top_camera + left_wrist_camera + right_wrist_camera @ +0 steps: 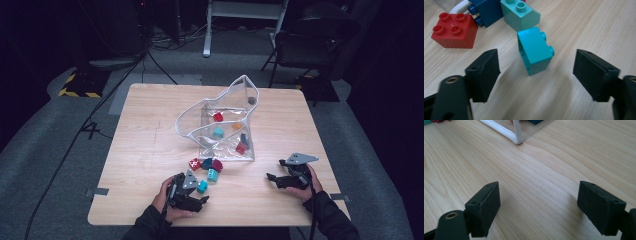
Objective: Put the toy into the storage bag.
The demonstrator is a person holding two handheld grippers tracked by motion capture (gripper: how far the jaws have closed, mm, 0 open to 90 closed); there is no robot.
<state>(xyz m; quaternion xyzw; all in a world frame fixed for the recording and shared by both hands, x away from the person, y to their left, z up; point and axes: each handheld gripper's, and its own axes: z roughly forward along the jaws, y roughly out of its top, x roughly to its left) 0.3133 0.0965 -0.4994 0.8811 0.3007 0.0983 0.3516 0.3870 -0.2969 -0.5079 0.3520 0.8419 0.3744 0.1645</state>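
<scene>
A turquoise brick [536, 50] lies on its side on the wooden table [145, 150], studs pointing right in the left gripper view. My left gripper [535, 57] is open with this brick between its jaw tips, and neither pad touches it. In the high view the same brick [202, 186] sits just above the left gripper [202, 200] at the table's near edge. Beyond it lie a red brick [455, 30], a dark blue brick [487, 11] and a pale green brick [520, 13]. My right gripper [537, 192] stands open over bare wood at the near right [272, 178].
A clear plastic bag [225, 125] with a white rim stands at the table's middle and holds several coloured bricks. Its white-edged corner [506, 132] lies ahead of the right gripper. A crimson brick [217, 165] lies by the loose bricks. A chair [310, 40] stands beyond the table.
</scene>
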